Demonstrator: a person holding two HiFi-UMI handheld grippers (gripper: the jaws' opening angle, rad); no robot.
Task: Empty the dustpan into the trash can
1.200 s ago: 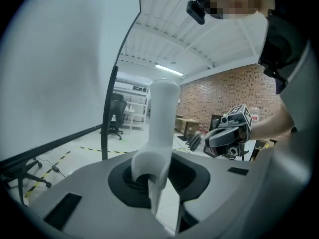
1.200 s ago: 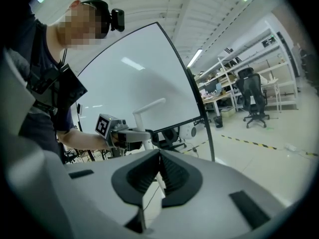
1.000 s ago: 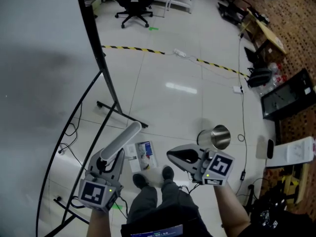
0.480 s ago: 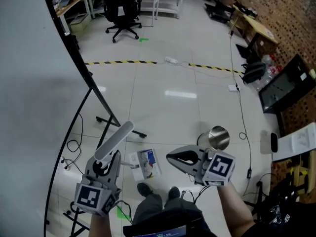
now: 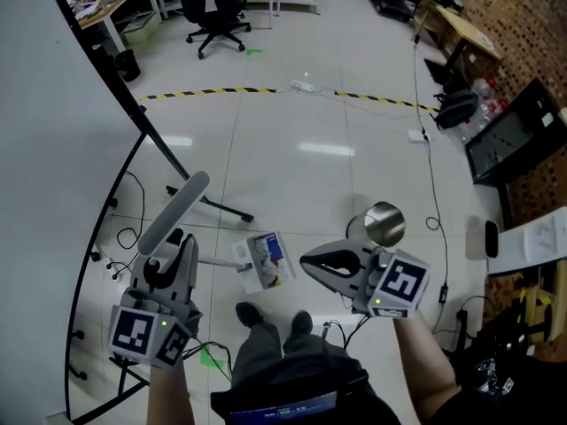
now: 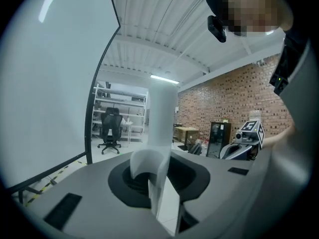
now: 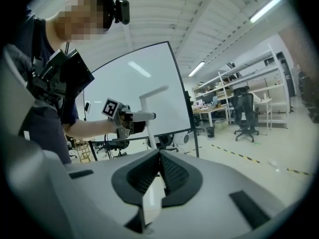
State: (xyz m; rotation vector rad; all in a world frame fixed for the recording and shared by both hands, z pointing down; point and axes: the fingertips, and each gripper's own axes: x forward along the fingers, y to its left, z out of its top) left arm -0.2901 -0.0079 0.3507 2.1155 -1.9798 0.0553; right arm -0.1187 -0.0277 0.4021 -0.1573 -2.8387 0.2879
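My left gripper [image 5: 173, 253] is shut on the white dustpan handle [image 5: 173, 211], which slants up and away from its jaws. A thin rod runs from under it to the dustpan's pan [image 5: 262, 260], white with a blue item in it, low above the floor by the person's feet. In the left gripper view the handle [image 6: 162, 113] stands upright out of the jaws [image 6: 149, 178]. My right gripper [image 5: 310, 273] is shut and holds nothing; its jaws [image 7: 159, 176] meet. The silver trash can [image 5: 381, 223] stands just beyond it. The left gripper [image 7: 124, 118] also shows in the right gripper view.
A large whiteboard [image 5: 53, 149] on a black stand [image 5: 208, 204] fills the left side. Cables [image 5: 434, 228] trail over the white tile floor at the right, near a black case [image 5: 518, 153]. Yellow-black tape [image 5: 230, 91] and an office chair [image 5: 213, 7] lie farther off.
My left gripper has risen and drifted left with the handle, and the pan came up with it. The right gripper stayed shut near the trash can. The person's feet have shifted.
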